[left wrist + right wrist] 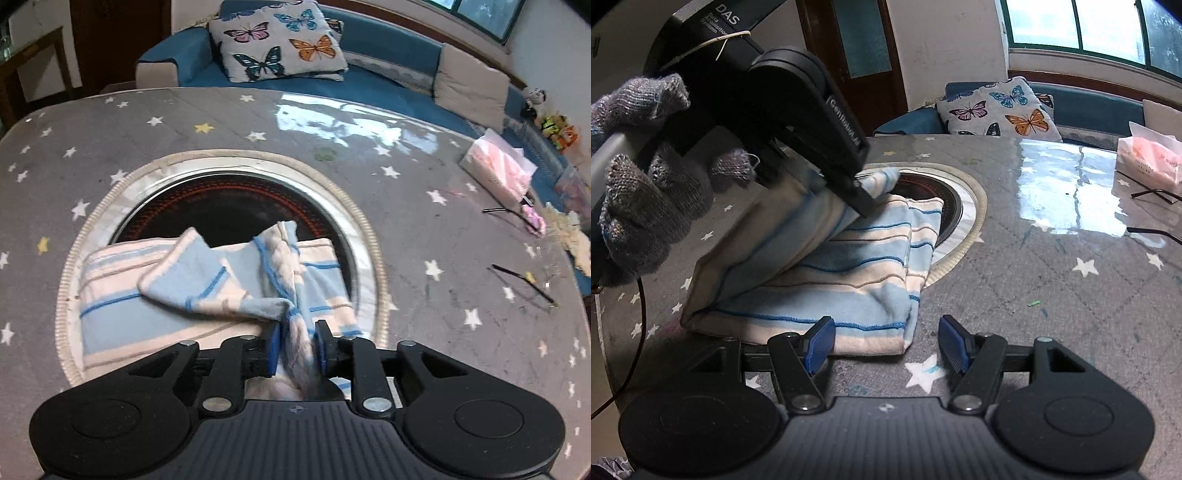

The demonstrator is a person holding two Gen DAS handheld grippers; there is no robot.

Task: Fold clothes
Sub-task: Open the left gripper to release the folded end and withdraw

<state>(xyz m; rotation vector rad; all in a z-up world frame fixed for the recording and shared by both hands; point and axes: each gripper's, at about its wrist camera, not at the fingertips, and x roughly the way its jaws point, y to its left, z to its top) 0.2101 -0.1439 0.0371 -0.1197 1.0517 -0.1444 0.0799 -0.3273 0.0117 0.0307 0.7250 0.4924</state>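
— Cloth (857, 280) with blue and white stripes is lying on the grey table (1052, 295) with the little stars. Part of it is covering the round dark plate (236, 199) set in the middle of the table.

— Who is holding it?

— The left gripper (297, 350) is pinching a bunched-up bit of the cloth between its two blue pads (274, 349). From the other camera, that flap is being lifted up off the rest, and a hand (639, 177) in a grey knit glove is gripping the handle.

— And the right gripper (886, 345)?

— Its fingers are standing wide apart with nothing between them. It is sitting low over the table, just beside the near corner of the cloth. One pad is near the cloth edge, but I cannot tell if it is touching.

— What else is there?

— A butterfly pillow (280, 40) is resting on the blue sofa (391, 40) behind the table. A pink pack of tissues (498, 166) is lying on the table, well apart from the cloth.
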